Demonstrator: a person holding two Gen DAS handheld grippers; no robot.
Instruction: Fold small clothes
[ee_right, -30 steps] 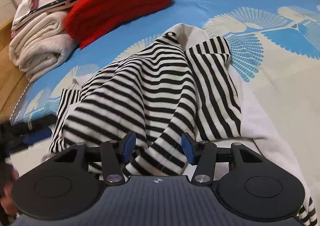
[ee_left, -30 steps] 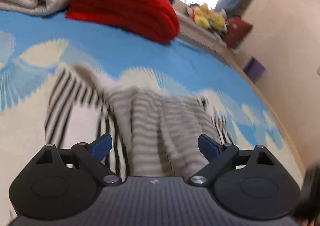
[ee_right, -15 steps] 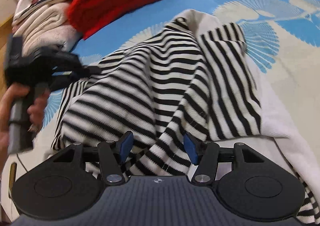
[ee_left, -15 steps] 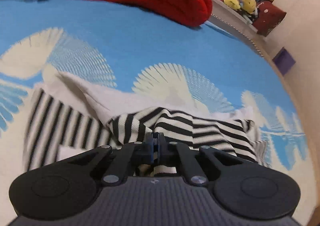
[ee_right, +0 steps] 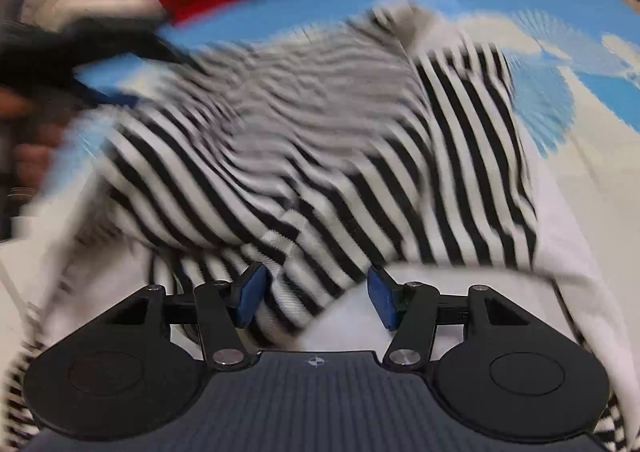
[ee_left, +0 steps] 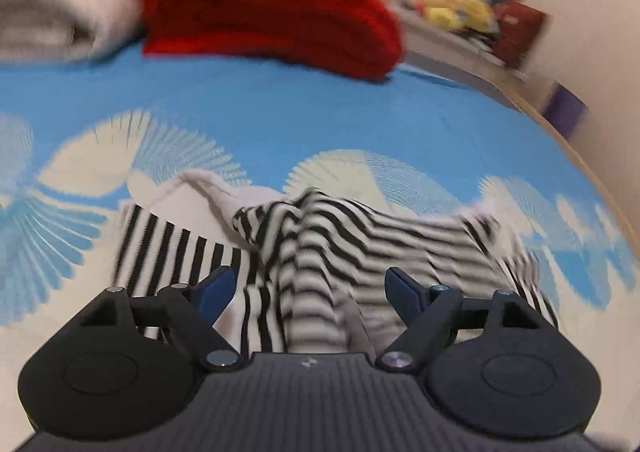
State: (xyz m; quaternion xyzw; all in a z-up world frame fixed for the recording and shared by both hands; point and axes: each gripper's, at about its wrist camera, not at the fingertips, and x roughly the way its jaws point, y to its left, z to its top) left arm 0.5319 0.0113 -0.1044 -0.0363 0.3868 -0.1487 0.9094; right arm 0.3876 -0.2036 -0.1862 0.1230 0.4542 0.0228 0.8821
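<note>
**On the bed: a striped garment waiting to be gathered for its fold**

On the blue patterned bedspread (ee_left: 280,107), the striped garment (ee_left: 360,236) is seen lying crumpled in the near part of the scene, its white lining turned out along the left and right edges. Folded clothes, among them a red knit (ee_left: 264,7) and a cream bundle (ee_left: 60,11), are stacked at the far side, well apart from it.

The step in hand is judged to be a re-grasp ahead of a fold. It would be done well if the bunched middle were first drawn flat, so that the stripes run straight, and if a single layer at an edge or corner were taken rather than a thick ridge of cloth. Both edges would best be lifted together, so that no diagonal crease is dragged in.

The left hand-held gripper (ee_left: 308,288) is opening, its blue pads set wide apart. A raised fold of the striped cloth stands between them, but no pad is seen pressing on it, so the garment is taken as released there. In the right wrist view this gripper is only a dark blur at the far left, near the cloth's edge.

The right hand-held gripper (ee_right: 314,298) stands about half open. A tongue of striped cloth lies between its pads; the left pad seems just beside it or brushing it, the right pad apart from it. Nothing is judged to be grasped.
</note>
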